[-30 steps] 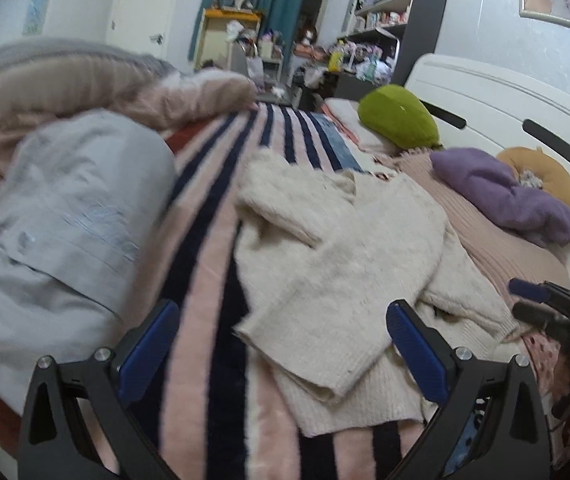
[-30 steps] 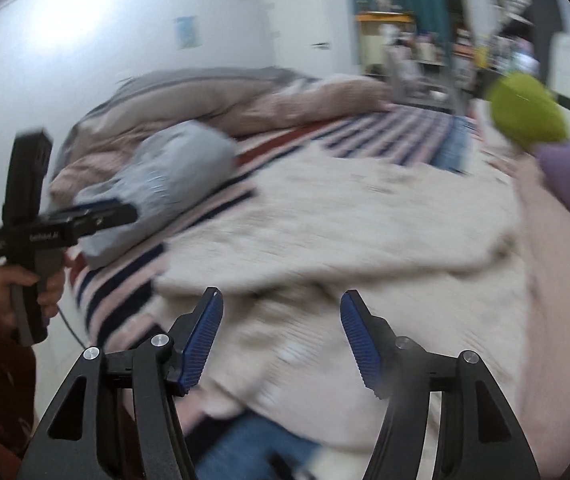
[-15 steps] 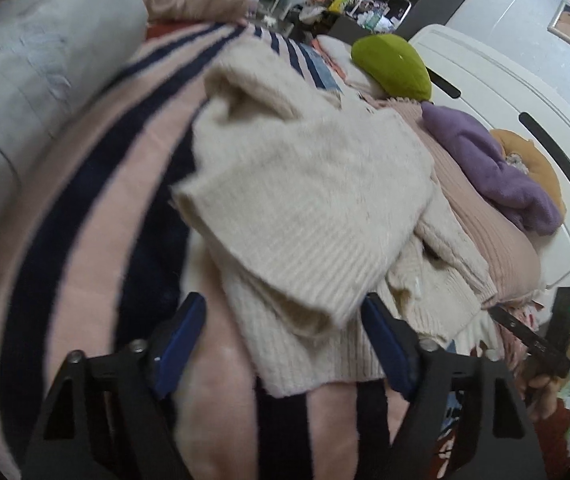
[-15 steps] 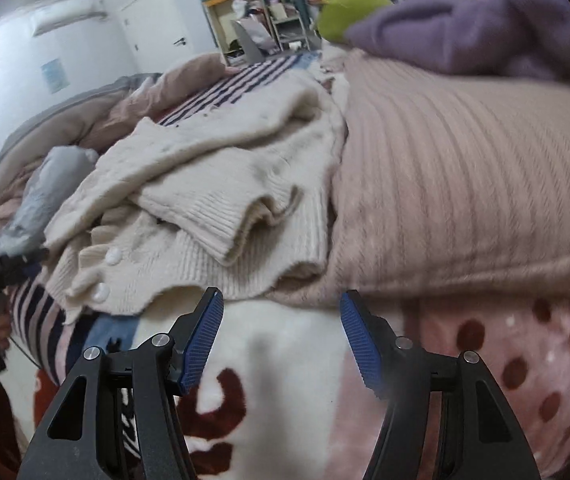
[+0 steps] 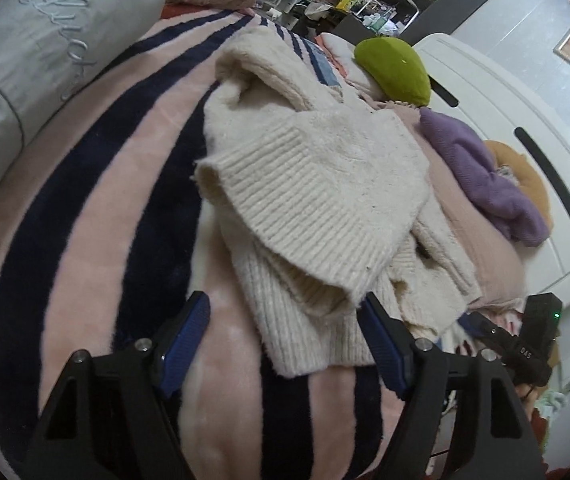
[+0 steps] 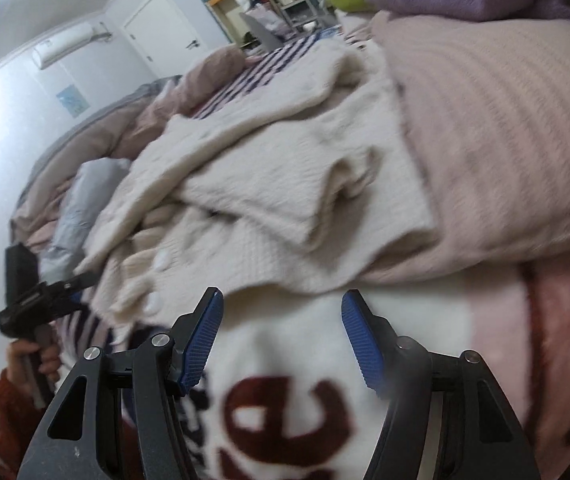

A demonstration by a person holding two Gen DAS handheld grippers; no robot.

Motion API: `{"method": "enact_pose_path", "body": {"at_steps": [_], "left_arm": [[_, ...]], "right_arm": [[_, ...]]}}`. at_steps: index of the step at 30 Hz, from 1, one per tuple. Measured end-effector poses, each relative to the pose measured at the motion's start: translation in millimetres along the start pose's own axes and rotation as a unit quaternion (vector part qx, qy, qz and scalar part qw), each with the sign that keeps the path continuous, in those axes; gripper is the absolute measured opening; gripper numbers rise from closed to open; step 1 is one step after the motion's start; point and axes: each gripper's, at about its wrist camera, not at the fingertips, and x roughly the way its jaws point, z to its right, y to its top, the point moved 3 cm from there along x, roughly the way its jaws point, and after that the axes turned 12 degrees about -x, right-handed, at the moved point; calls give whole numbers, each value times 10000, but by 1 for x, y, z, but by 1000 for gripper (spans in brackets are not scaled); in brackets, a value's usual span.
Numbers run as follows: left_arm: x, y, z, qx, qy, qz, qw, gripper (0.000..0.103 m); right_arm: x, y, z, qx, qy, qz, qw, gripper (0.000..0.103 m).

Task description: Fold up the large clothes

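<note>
Cream sweater point(image 5: 317, 184), pink-navy striped blanket point(image 5: 97, 208)

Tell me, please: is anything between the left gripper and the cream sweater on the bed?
Nothing visible is in the way. The left gripper is open and right at the near hem of the cream sweater, which lies between its blue pads without being pinched. Only the striped blanket lies under it.

The left gripper point(image 5: 285, 332) is pointing downward; its jaws have just been closing, not pressing anything. The right gripper point(image 6: 281, 332) is keeping its jaws apart, nothing between them.
</note>
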Motion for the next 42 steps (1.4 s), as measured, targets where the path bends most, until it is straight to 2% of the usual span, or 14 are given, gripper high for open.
{"method": "enact_pose_path", "body": {"at_steps": [3,10,11,13,15,19,21,27,29,32,35,38,41,42], "left_arm": [[6,0,3,-29,-56,-52,10000,72],[29,1,25,208,-30,-214,9996,69],[31,2,27,200,-24,-207,9996,66],[36,5,27,49,-113,-249,9996,46],[41,7,26,-102,-248,-342,9991,33],[46,3,32,-106,-341,-379,9986,18],[42,2,35,-90,-338,-267,9990,15],[14,9,29,-70,-341,147,9993,13],[3,11,25,-46,-438,184,9989,13],[-6,12,19,1,-382,233,9990,13],[-10,14,11,-108,-401,298,9987,13],[-7,14,11,-26,-336,185,9993,14],[-5,13,14,102,-229,151,9996,21],[-5,13,15,131,-196,140,9996,29]], "right_arm": [[8,6,-4,329,290,56,9990,57],[18,17,2,801,-247,151,9964,57],[13,13,1,883,-334,170,9954,57],[6,8,0,820,-453,174,9954,57],[0,4,3,737,-472,244,9959,57],[13,10,10,858,-163,206,9960,54],[21,15,11,906,-172,192,9955,54],[30,26,14,1096,-385,283,9928,50],[26,24,9,902,-415,208,9948,51],[16,17,2,536,-448,18,9976,51],[2,8,10,607,-454,23,9971,51],[-4,10,14,662,-508,64,9965,50],[-16,19,1,361,-275,108,9989,52],[-21,23,-4,211,-250,140,9994,52]]}}
